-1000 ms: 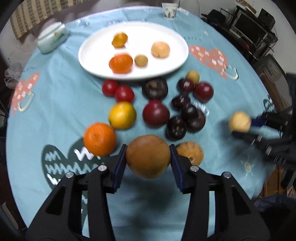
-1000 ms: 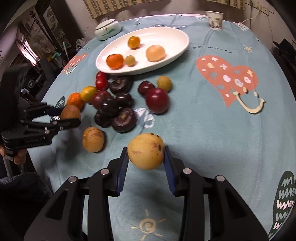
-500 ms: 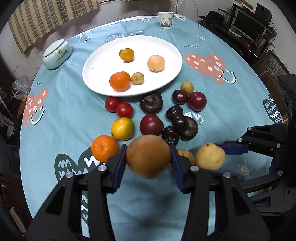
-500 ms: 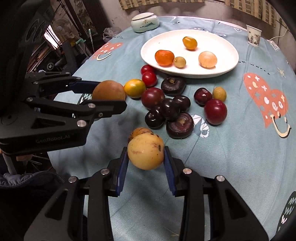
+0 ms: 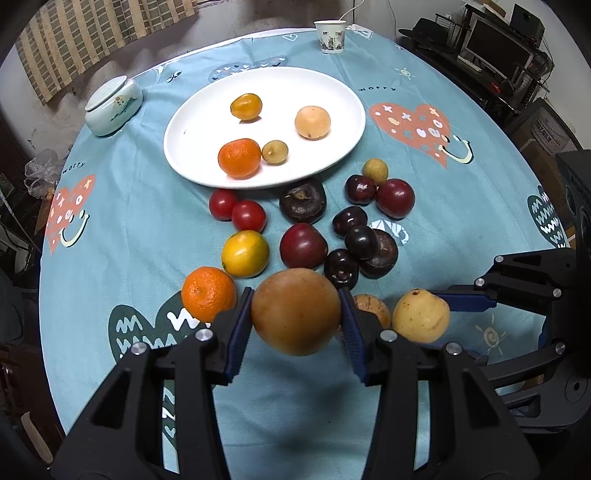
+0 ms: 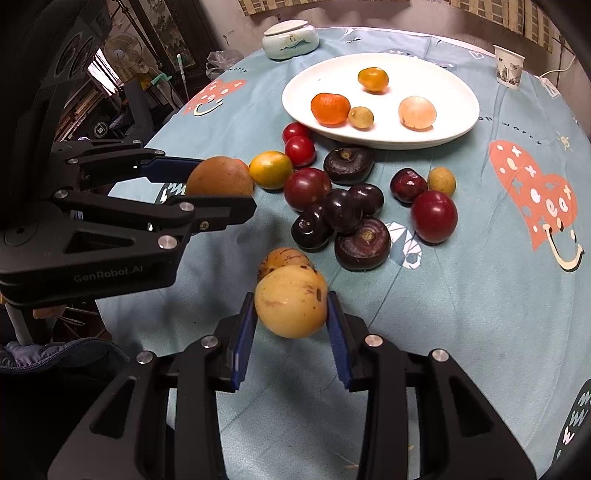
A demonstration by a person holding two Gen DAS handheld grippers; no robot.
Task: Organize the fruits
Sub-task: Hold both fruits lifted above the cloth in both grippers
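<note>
My left gripper point(image 5: 295, 314) is shut on a large round brown fruit point(image 5: 295, 311), held above the near side of the table. My right gripper point(image 6: 291, 302) is shut on a pale yellow fruit point(image 6: 291, 300) with dark specks. Each gripper shows in the other's view, side on, with its fruit: the brown fruit point(image 6: 219, 176) at left, the yellow fruit point(image 5: 421, 315) at right. A white oval plate point(image 5: 332, 92) at the back holds a mandarin point(image 5: 239, 157), a small orange fruit point(image 5: 246, 106), a pale round fruit point(image 5: 312, 122) and a small tan fruit point(image 5: 275, 151).
Loose fruit lies on the blue tablecloth point(image 5: 129, 206) before the plate: two red tomatoes point(image 5: 248, 215), a yellow-orange citrus point(image 5: 245, 253), a mandarin point(image 5: 209, 294), several dark plums and cherries point(image 5: 362, 242), a speckled brown fruit point(image 6: 284, 258). A lidded ceramic jar point(image 5: 112, 106) and paper cup point(image 5: 330, 36) stand behind.
The right gripper with its yellow fruit swung in toward the left gripper, then stopped. The left gripper's view rose and tilted slightly. Both grips are unchanged.
</note>
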